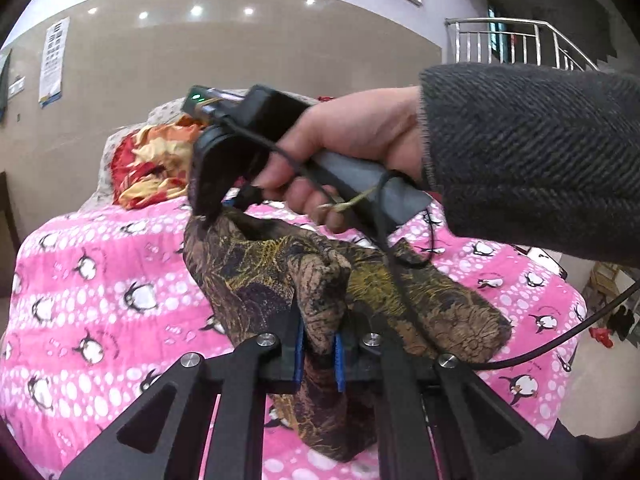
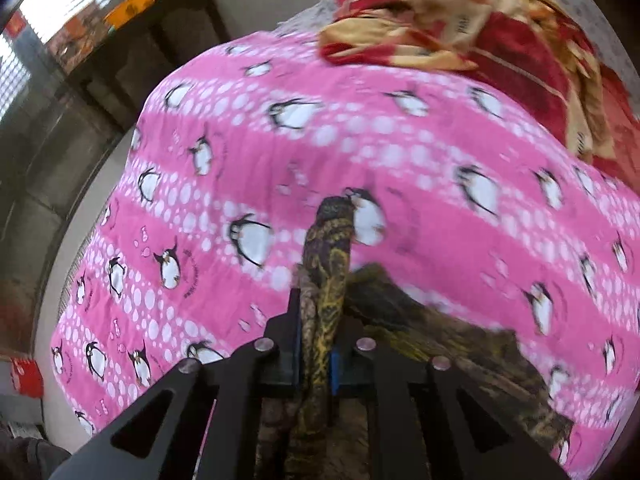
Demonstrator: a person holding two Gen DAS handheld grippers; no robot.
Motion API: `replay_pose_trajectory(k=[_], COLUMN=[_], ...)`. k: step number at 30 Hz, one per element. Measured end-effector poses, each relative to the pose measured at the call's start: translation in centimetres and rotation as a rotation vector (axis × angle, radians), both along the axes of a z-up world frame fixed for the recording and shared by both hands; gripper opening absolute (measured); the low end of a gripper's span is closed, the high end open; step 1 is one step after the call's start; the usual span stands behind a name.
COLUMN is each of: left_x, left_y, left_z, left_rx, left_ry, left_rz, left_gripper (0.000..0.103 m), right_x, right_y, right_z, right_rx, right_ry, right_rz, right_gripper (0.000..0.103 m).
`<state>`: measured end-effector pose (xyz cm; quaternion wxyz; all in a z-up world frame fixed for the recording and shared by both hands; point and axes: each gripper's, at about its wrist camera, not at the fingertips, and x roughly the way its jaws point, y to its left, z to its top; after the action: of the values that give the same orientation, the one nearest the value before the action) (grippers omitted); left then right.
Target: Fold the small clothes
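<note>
A small brown-and-yellow camouflage garment (image 1: pixel 256 276) hangs bunched over the bed between my two grippers. In the left wrist view my left gripper (image 1: pixel 320 316) is shut on a fold of it, with the cloth squeezed between the blue pads (image 1: pixel 298 354). A hand in a grey sleeve (image 1: pixel 520 152) holds my right gripper (image 1: pixel 208 206), whose tip pinches the garment's far upper corner. In the right wrist view the right gripper (image 2: pixel 322 316) is shut on a rolled edge of the garment (image 2: pixel 330 248), which sticks out past the fingers. The rest of the cloth trails to the lower right.
A pink penguin-print blanket (image 1: pixel 100 280) (image 2: pixel 280 140) covers the bed. A red and yellow blanket heap (image 1: pixel 152 164) (image 2: pixel 500 40) lies at its far end. A black cable (image 1: pixel 560 340) runs off to the right. A dark cabinet (image 2: pixel 160 40) stands beyond the bed's edge.
</note>
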<state>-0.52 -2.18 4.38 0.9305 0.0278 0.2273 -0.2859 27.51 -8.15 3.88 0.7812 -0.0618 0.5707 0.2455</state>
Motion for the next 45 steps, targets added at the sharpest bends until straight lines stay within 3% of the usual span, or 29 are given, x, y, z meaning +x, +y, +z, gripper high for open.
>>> replay_pose_trajectory(k=[5,13,17,22,25,28,31,34,35,36,37,39,41,42,44,45], left_x=[-0.7,-2.5,-2.6,-2.1,-2.0,-2.7,-3.4,-4.2,-4.3,-4.4,-4.4,-3.6,-1.7,-0.9,0.9,1.3], left_y=[-2.7,-9.9,-14.5,-20.1,-22.1,-21.9,-20.2,-16.1,-14.6,-12.9,-11.1,-8.2,-6.3,-5.9,-5.9,-6.0], left_z=[0.9,1.5,0.5,-3.2,-6.0,-6.8,-5.7,-3.6,-3.0,-2.6,-2.2,-2.4,-3.7,-4.8,-7.6,-9.2], left_rx=[0.008,0.049,0.105,0.172,0.206,0.211,0.194,0.148,0.138,0.126,0.113,0.074,0.048,0.028,0.005,0.008], left_ry=[-0.014,0.003,0.036,0.142,0.244,0.27,0.298,0.297,0.288,0.279,0.265,0.258,0.327,0.375,0.519,0.574], left_rz=[-0.048,-0.235,-0.318,-0.385,-0.421,-0.44,-0.446,-0.401,-0.367,-0.326,-0.268,-0.167,-0.063,-0.034,-0.036,-0.03], left_gripper=[0.0,0.0,0.0,0.0,0.0,0.0,0.0,0.001,0.004,0.014,0.024,0.028,0.028,0.021,0.009,0.009], right_x=[-1.7,-4.7,-5.2,-5.1,-5.4,-6.8,-8.3,-11.5,-13.2,-14.9,-16.5,-21.2,-24.1,-25.3,-26.6,-26.6], right_y=[-6.5,-19.2,-23.9,-27.1,-28.8,-30.9,-32.2,-32.4,-32.0,-31.3,-30.4,-27.6,-25.0,-23.8,-22.5,-22.6], right_z=[1.4,1.1,-1.0,-4.9,-8.7,-10.0,-9.3,-6.3,-4.6,-3.2,-2.0,0.3,1.1,0.7,-2.0,-3.3], right_rx=[0.03,0.062,0.074,0.09,0.083,0.226,0.282,0.246,0.221,0.186,0.15,0.085,0.07,0.05,0.013,-0.01], right_ry=[-0.015,0.002,0.034,0.081,0.12,0.08,0.066,-0.033,-0.091,-0.145,-0.2,-0.347,-0.408,-0.413,-0.325,-0.287], right_rz=[-0.057,-0.178,-0.222,-0.258,-0.291,-0.351,-0.399,-0.379,-0.345,-0.307,-0.267,-0.145,-0.038,0.008,0.044,0.043], right_gripper=[0.009,0.009,0.009,0.009,0.018,0.022,0.023,0.023,0.023,0.027,0.031,0.052,0.056,0.056,0.052,0.043])
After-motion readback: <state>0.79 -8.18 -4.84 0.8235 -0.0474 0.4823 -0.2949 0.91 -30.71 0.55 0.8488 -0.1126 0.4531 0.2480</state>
